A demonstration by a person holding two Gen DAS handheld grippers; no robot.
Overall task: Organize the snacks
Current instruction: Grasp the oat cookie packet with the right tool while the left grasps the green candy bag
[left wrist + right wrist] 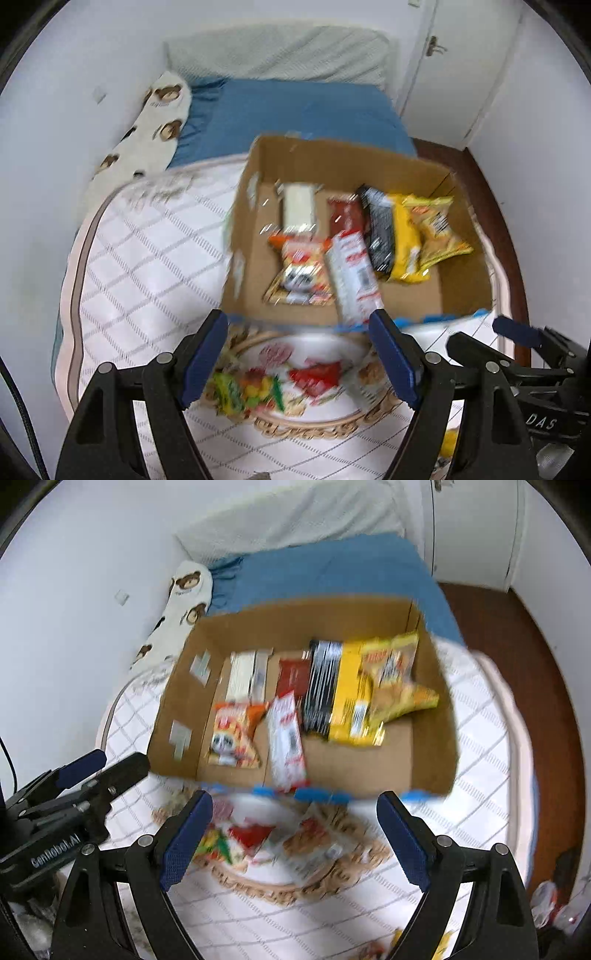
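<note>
On the quilted white bedcover (147, 266) sits an open brown cardboard box (332, 162), at twelve o'clock from both grippers. Inside it, a white flat carton (245, 674) lies at the box's ten o'clock corner, with a dark red packet (293, 675) just beside it at its three o'clock. An orange snack bag with a cartoon face (234, 734) lies at seven o'clock in the box, and a long white-and-red wrapper (286, 738) leans over the near wall beside it. Toward two o'clock, a black striped packet (321, 686), a yellow packet (351, 698) and a crinkled yellow snack bag (399, 679) overlap one another.

Near the box's front wall rests a round white plate with a beige ornate rim (314, 424), carrying a green-and-yellow sweet bag (243, 391) and a red packet (317, 376); motion blur hides finer detail.

The left gripper (297, 363) hangs above the plate, jaws spread wide with nothing between them. The right gripper (295, 843) hangs likewise, jaws apart and empty.
</note>
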